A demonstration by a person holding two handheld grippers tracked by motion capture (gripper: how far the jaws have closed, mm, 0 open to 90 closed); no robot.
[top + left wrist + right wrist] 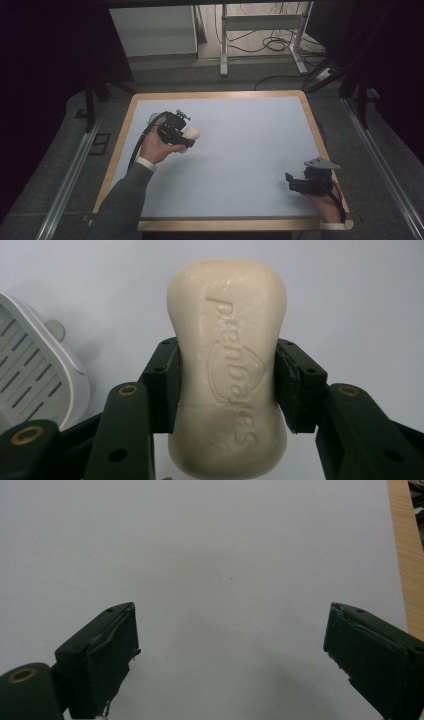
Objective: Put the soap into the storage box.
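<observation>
Pale blue bench (240,150), wood-edged, under dim light: a cream soap bar (227,370), waisted and stamped with raised lettering, is clamped by its narrow middle in the left tool (227,385), lifted clear of the surface. The pick-up looks done; setting it down seems left. A slotted white soap dish (35,375) lies just beside. The right tool (230,655) gapes empty near the bench's corner.

Left claw (187,136): held at centre-left of the high view, above the left hand (156,148), forearm in a grey sleeve rising from the lower left; jaws clamped on both sides of a held object, filling the left gripper view. Right claw (290,181): lower right of the high view, jaws spread wide apart, nothing between them.
</observation>
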